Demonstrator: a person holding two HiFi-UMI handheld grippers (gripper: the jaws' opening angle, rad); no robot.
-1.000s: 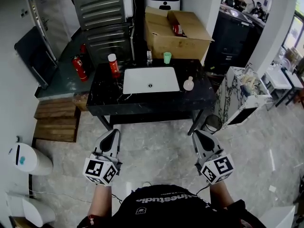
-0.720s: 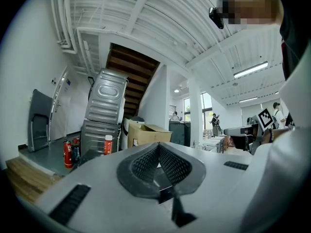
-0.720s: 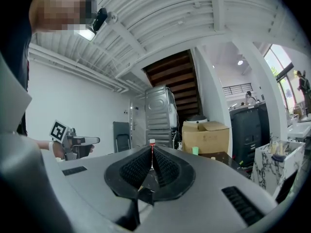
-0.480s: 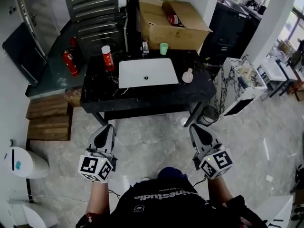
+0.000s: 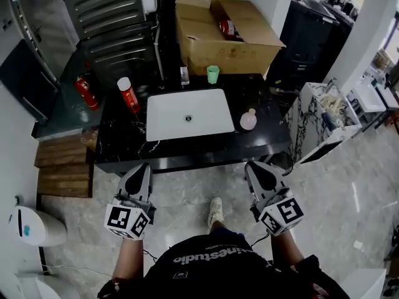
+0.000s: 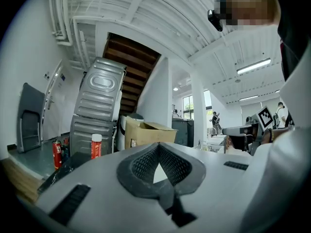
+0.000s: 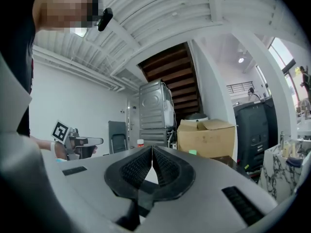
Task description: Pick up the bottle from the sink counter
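A red bottle with a white cap (image 5: pixel 128 95) stands on the left of the black marble counter (image 5: pixel 118 148), beside the white sink (image 5: pixel 190 114). The same bottle shows far off in the left gripper view (image 6: pixel 96 146) and the right gripper view (image 7: pixel 140 143). A small pink round bottle (image 5: pixel 248 119) sits right of the sink. My left gripper (image 5: pixel 144 168) and right gripper (image 5: pixel 253 166) hover over the floor just short of the counter's front edge. Both are shut with nothing between the jaws, as also seen for the left gripper (image 6: pixel 158 145) and the right gripper (image 7: pixel 151 149).
A green cup (image 5: pixel 212 74) and a small glass (image 5: pixel 184 75) stand behind the sink. An open cardboard box (image 5: pixel 224 33) lies beyond. A fire extinguisher (image 5: pixel 84 92), wooden steps (image 5: pixel 65 167) and a white bin (image 5: pixel 34 224) are at left, a marble-patterned cabinet (image 5: pixel 318 126) at right.
The person has walked toward the counter, so it now lies closer below both grippers. Both grippers stay shut and empty.
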